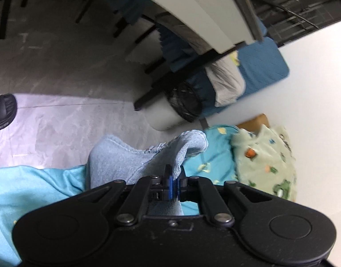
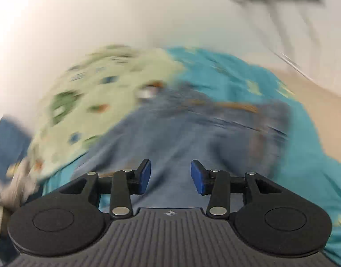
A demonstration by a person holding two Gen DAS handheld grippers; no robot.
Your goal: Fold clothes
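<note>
We note left gripper (image 1: 174, 173) clenched on pale blue denim hem (image 1: 170, 149) — lifted over turquoise sheet (image 1: 37, 184) at bed edge. Right gripper (image 2: 171, 175) released, empty, above jeans (image 2: 181, 133) beside green printed garment (image 2: 92, 93) — view blurred.

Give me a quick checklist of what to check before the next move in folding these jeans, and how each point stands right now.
1. Left gripper pinching the jeans: ok, shut on a raised fold.
2. Right gripper free to take a new hold: ok, open, nothing between its pads.
3. Jeans under the right gripper: ok, denim lies just ahead of it.
4. Green blanket clear of the jeans: not ok, it lies against their edge.
5. Jeans spread flat: not ok, bunched at the left grip.
6. Right view sharp enough to aim: not ok, blurred.
</note>
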